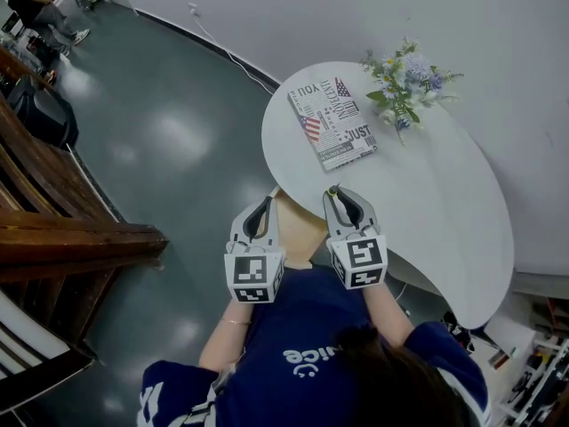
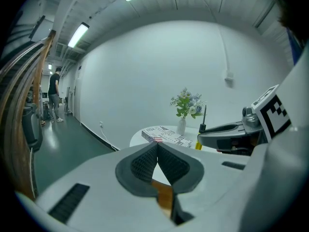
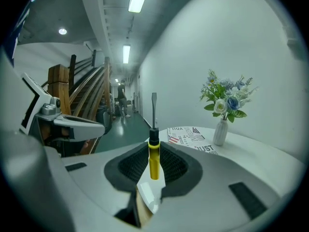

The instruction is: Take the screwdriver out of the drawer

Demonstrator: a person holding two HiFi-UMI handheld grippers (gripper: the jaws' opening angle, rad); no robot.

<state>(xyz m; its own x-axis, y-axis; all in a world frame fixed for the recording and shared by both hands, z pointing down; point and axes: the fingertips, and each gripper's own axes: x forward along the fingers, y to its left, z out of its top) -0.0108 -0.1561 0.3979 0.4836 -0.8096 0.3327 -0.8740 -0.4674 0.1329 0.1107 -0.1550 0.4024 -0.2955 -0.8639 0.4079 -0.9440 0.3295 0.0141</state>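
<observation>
Right gripper [image 3: 153, 151] clamps the screwdriver [image 3: 153, 137] by its yellow handle, shaft upright at frame centre beside the white table [image 1: 444, 203], so it is likely already out of the drawer. Left gripper [image 2: 157, 152]: its 2 jaws are pressed together, empty, idling alongside.

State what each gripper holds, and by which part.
The right gripper grips the screwdriver by its yellow handle, shaft upward. The left gripper is shut and empty.
</observation>
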